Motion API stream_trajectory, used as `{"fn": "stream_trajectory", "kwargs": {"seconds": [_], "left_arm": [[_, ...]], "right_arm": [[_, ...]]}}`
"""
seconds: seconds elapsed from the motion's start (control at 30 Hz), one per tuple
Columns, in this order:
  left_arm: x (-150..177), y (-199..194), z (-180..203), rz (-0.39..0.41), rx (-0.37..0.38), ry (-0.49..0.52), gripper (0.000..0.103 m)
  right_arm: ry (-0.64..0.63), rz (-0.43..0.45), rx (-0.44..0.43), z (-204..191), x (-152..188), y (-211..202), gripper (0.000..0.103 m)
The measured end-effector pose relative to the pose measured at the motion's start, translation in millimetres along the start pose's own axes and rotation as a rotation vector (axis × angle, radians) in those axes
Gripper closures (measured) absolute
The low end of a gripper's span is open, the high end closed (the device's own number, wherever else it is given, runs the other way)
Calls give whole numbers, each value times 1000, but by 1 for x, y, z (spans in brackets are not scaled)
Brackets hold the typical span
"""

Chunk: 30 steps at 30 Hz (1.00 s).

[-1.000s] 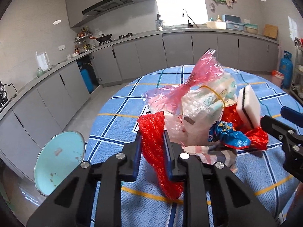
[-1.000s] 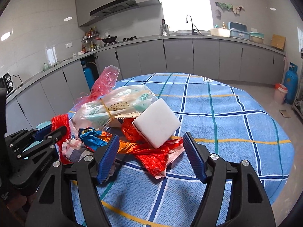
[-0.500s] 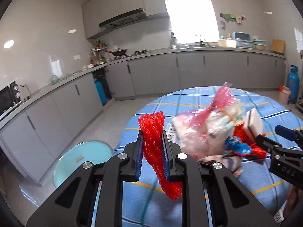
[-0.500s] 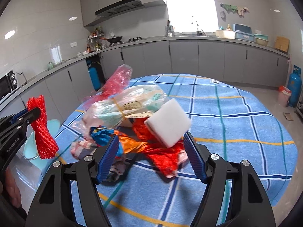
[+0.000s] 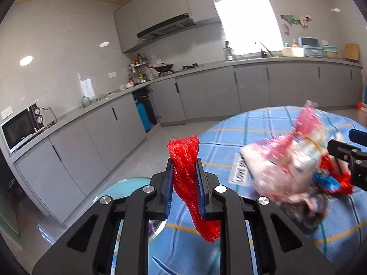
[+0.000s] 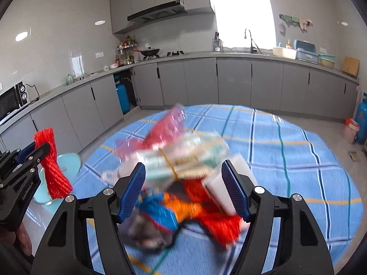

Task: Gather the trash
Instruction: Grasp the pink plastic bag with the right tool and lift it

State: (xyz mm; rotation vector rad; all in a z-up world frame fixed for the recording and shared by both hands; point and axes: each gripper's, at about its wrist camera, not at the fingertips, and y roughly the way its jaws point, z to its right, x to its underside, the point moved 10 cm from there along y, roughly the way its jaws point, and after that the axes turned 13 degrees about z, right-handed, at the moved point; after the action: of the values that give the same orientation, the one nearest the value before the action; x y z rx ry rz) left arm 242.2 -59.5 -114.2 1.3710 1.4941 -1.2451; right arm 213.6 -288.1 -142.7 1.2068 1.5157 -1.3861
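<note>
1. Left gripper (image 5: 184, 174): jaws narrow, blue pads clamped on a red foam net sleeve (image 5: 188, 178). The sleeve stood above the pads and hung limp below them, clear of the worktop. In the right wrist view the same gripper (image 6: 34, 153) and sleeve (image 6: 54, 171) sat at the left edge, over the worktop's rim.
2. Right gripper (image 6: 183, 188): jaws wide, nothing pressed between the pads. It hovered above the trash pile; contact with the pile could not be judged because of blur. In the left wrist view only its tip (image 5: 344, 153) showed at the right edge.
3. Trash pile (image 6: 181, 183) lay on the worktop, directly ahead of the right gripper. Discernible items: a pink plastic bag (image 6: 165, 128) on the far side, a clear bag of packets bound with a yellow rubber band (image 6: 183, 160), a white sponge block (image 6: 224, 188) by the right pad, red-orange plastic wrapping (image 6: 218, 224), and a blue wrapper (image 6: 160, 215). Finer detail was smeared.
4. Worktop (image 6: 298, 160): round, covered with a blue checked cloth with yellow and green lines.
5. A pale blue stool (image 5: 123, 188) stood on the floor just beside the worktop, below the left gripper.
6. Background: grey kitchen cabinets (image 5: 252, 91) along the walls, a microwave (image 5: 20, 128) at far left, a bright window (image 5: 247, 23) above the sink.
</note>
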Motion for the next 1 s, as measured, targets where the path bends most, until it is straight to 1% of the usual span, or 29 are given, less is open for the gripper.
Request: {"fn": "stream_trajectory", "kwargs": {"seconds": [0.13, 0.27, 0.47, 0.5, 0.53, 0.57, 0.6, 0.67, 0.73, 0.83, 1.0], "left_arm": [[-4, 17, -18, -1, -40, -11, 85], [-5, 28, -23, -6, -60, -17, 85], [-5, 40, -19, -17, -47, -19, 85], [-4, 42, -19, -19, -43, -18, 85], [-4, 43, -18, -19, -41, -16, 85], [-2, 42, -19, -20, -40, -17, 85], [-2, 44, -19, -23, -36, -19, 85], [0, 44, -21, -26, -35, -21, 85], [2, 43, -23, -28, -37, -23, 85], [2, 43, -29, -32, -45, -28, 85], [2, 41, -38, -38, -58, -33, 85]], "right_arm": [[20, 3, -6, -2, -14, 20, 34], [52, 6, -11, -3, -27, 38, 34], [64, -5, -9, -5, -33, 56, 34], [67, -13, -12, -6, -32, 59, 36], [68, -26, -14, -6, -29, 62, 44], [68, -36, -15, -7, -26, 64, 49], [68, -51, -22, -8, -23, 66, 60], [64, -60, -28, -10, -19, 67, 65], [48, -60, -40, -14, -18, 64, 73], [1, -52, -40, -20, -19, 61, 77], [-78, -23, -39, -34, -24, 55, 80]]}}
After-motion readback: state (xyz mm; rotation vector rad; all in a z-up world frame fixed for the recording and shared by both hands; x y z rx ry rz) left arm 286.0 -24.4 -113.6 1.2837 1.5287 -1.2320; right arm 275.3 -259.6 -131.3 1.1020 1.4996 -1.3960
